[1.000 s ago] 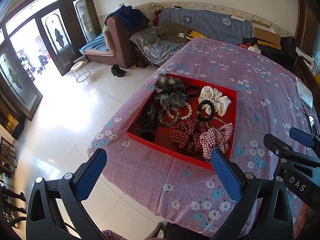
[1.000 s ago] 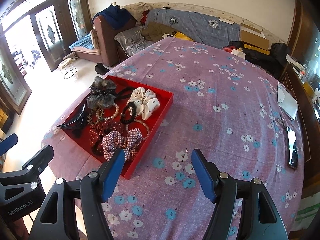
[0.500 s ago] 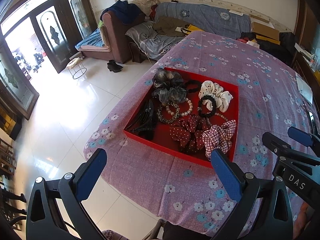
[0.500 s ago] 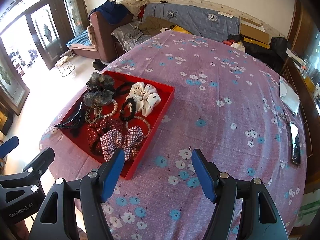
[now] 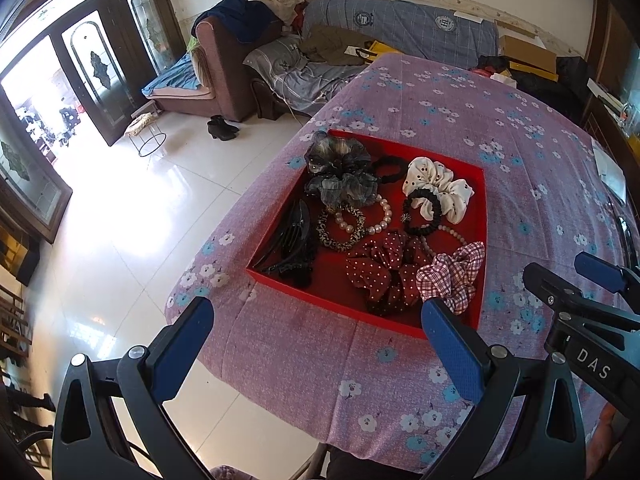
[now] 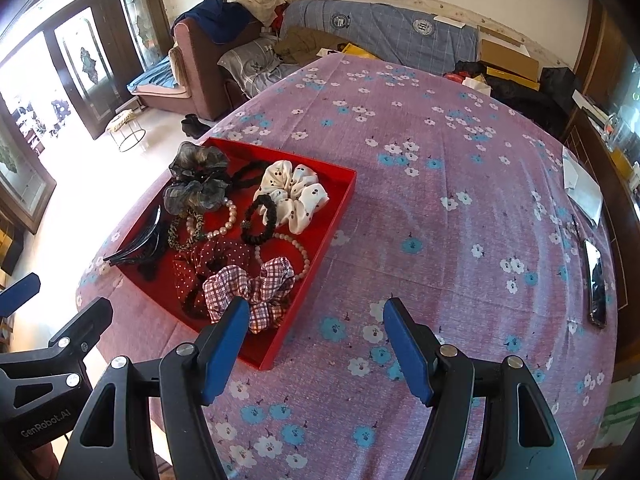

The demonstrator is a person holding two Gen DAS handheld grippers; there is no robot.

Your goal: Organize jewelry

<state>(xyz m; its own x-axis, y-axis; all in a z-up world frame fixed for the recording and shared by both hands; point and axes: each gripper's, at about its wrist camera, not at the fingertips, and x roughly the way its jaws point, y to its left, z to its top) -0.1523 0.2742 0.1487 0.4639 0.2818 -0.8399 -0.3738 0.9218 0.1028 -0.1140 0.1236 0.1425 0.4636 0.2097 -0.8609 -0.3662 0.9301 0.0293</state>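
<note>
We see the red tray (image 5: 482, 216) of hair ties and bracelets near the tabletop's (image 6: 440, 240) left edge. Our left gripper (image 5: 316, 332) and right gripper (image 6: 316, 344) hover above the near edge, jaws spread and holding nothing. A plaid scrunchie (image 6: 256, 284) fills the tray's nearest corner.

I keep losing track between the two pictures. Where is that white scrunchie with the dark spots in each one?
Left wrist view: the white spotted scrunchie lies right of centre, in the far right part of the red tray.
Right wrist view: the same scrunchie sits left of centre, near the tray's far right wall.
Shared landmark: the black hair tie overlapping its near edge in both.
</note>
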